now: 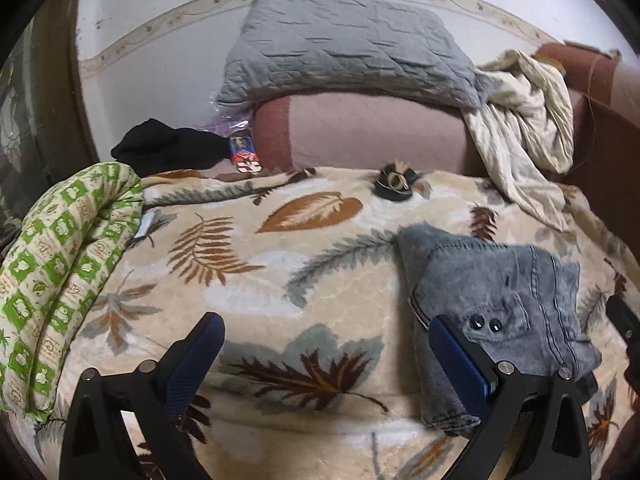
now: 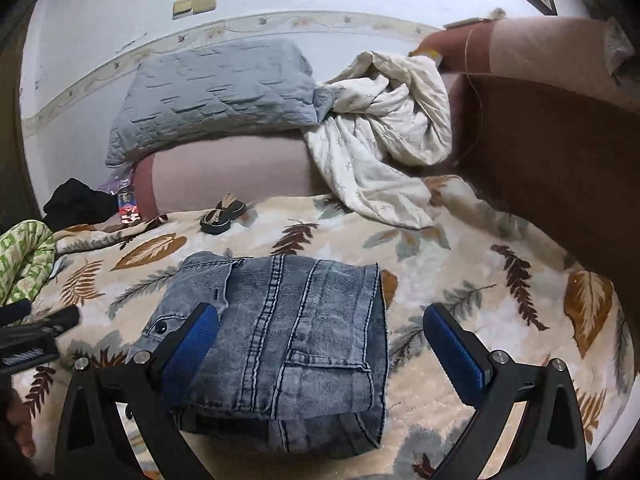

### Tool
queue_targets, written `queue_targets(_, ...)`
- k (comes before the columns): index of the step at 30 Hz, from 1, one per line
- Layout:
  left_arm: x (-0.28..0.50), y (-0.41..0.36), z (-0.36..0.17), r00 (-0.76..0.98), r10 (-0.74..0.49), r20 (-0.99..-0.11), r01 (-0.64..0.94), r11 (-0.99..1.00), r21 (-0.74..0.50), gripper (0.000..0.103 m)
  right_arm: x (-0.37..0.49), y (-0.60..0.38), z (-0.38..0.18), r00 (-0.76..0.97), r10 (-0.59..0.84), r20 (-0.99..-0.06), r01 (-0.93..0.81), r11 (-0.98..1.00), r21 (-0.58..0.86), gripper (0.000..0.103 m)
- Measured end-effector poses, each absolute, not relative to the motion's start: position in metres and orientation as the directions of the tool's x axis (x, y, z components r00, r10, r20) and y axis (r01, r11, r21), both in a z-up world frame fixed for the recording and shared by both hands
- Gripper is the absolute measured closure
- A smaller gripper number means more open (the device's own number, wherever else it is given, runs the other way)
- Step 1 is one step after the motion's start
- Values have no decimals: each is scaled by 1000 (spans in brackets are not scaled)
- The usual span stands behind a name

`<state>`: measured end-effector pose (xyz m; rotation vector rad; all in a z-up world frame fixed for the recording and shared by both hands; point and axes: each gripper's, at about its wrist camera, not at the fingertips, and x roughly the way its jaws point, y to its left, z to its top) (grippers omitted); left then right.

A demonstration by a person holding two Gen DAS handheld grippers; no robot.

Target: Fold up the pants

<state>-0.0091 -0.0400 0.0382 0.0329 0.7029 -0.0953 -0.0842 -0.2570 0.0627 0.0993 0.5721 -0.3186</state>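
left gripper [image 1: 326, 360]: black frame | blue ribbed pads | silver screws; right gripper [image 2: 320, 344]: same

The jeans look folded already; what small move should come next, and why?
Probably draw both grippers back and leave the bundle alone. The jeans lie as a compact folded stack on the leaf-print blanket, and the left gripper and right gripper are both open, gripping nothing.

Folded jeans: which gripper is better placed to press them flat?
Right. The right gripper sits open with the jeans centred between its jaws; the left gripper faces mostly blanket.
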Motion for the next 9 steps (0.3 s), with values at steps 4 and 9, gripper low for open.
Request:
queue_targets(4,-4,-33,36,755,-90,-649,102,995,-19,0,-69,-254,59,799,-198,-568,287,955,71,1)
queue_targets(9,-3,-46,29,757,-84,-648,132,991,25,0,-56,-242,57,802,-145,-579,240,967,90,1)
